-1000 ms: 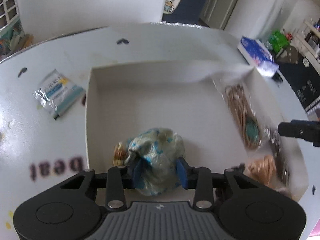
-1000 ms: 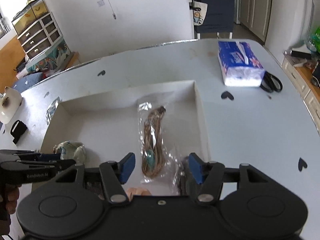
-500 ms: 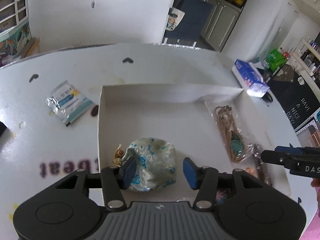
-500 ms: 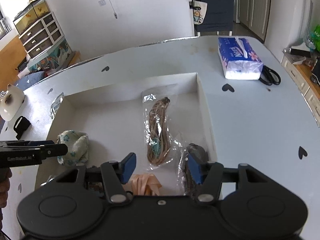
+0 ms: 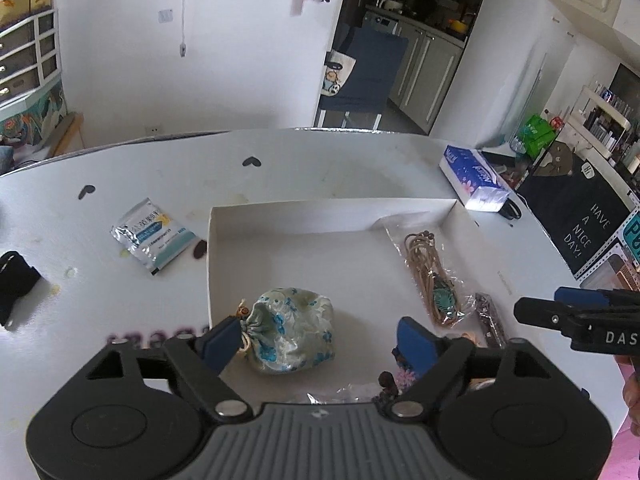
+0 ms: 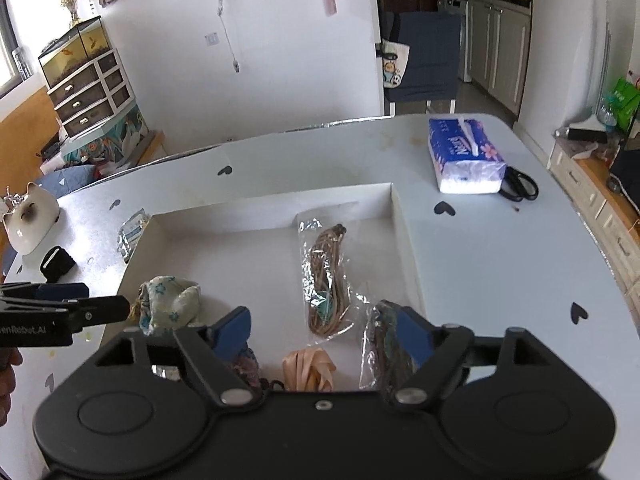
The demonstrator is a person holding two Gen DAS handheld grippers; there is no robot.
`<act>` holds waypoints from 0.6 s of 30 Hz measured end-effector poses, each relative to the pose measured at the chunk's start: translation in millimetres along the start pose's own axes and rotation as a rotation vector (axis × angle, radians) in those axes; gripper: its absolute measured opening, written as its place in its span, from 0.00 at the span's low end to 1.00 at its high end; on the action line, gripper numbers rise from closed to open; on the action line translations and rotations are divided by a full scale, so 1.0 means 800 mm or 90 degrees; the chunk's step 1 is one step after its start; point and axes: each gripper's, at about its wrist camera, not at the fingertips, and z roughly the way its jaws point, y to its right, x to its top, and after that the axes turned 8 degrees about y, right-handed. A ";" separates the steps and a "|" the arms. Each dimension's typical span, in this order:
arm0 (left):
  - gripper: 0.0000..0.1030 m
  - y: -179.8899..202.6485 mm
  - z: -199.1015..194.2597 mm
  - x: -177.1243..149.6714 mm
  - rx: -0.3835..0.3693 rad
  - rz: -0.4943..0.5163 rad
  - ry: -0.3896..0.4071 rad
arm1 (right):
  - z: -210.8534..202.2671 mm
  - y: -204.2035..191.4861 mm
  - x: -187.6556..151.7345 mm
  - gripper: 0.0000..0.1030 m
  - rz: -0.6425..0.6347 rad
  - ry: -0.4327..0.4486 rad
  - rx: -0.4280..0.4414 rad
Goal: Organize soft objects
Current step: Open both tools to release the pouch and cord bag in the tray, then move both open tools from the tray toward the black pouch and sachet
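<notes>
Silk pouch (image 5: 290,334) lies loose in the white box (image 5: 332,216), beside a bagged cord (image 5: 430,276) and ribbon (image 6: 308,368); a sachet (image 5: 154,234) waits on the desk (image 5: 320,168). Left gripper (image 5: 320,338), clamped on the pouch a second ago, has just opened and lifted clear; right gripper (image 6: 322,330) has also just opened wider, empty.
</notes>
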 end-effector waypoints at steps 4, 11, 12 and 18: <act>0.93 -0.002 -0.014 -0.004 0.000 0.004 0.009 | -0.016 -0.004 -0.005 0.87 0.002 0.013 -0.011; 1.00 -0.009 -0.035 -0.011 0.005 0.013 0.022 | -0.037 -0.015 -0.016 0.97 -0.002 0.031 -0.029; 1.00 -0.011 -0.038 -0.012 0.004 0.013 0.022 | -0.040 -0.018 -0.018 0.98 -0.002 0.034 -0.031; 1.00 -0.021 -0.053 -0.020 0.000 0.018 0.025 | -0.052 -0.035 -0.026 1.00 -0.007 0.046 -0.037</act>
